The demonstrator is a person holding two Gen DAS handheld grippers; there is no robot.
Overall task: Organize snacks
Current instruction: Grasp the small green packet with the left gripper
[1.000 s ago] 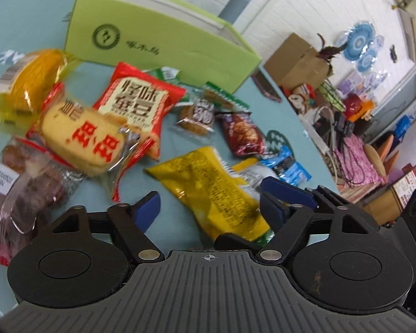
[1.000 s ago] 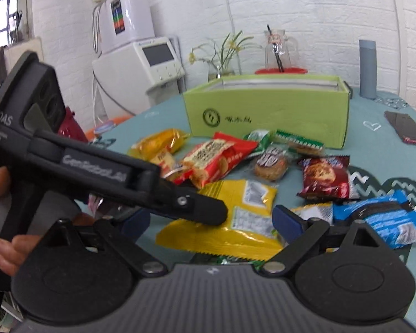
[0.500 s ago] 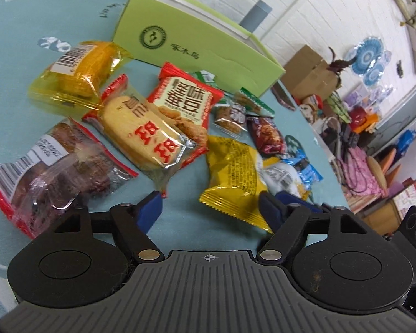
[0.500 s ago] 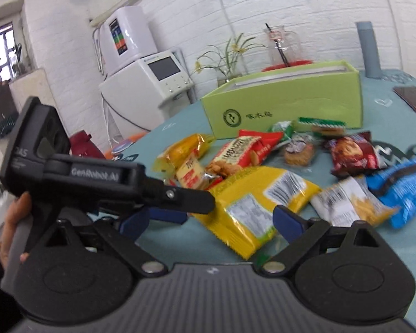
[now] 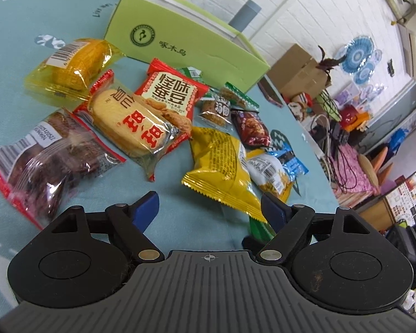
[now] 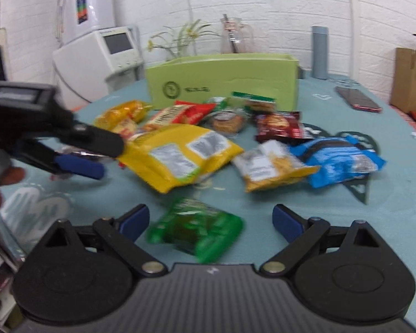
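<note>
Reaching for the first snack
Right gripper (image 6: pixel 209 222) and left gripper (image 5: pixel 209 206), fingers apart and empty; green packet (image 6: pixel 197 229) at the table's (image 6: pixel 388 222) near edge needs closing on.

The snack packets (image 6: pixel 180 161) are spread on the table (image 6: pixel 388 208) in front of the open box (image 6: pixel 222 80). The bottle (image 6: pixel 319 52) stands behind the box at its right. The phone (image 6: pixel 357 102) lies right of the box. One packet (image 6: pixel 197 230) lies apart, nearest the camera, before the others.
</note>
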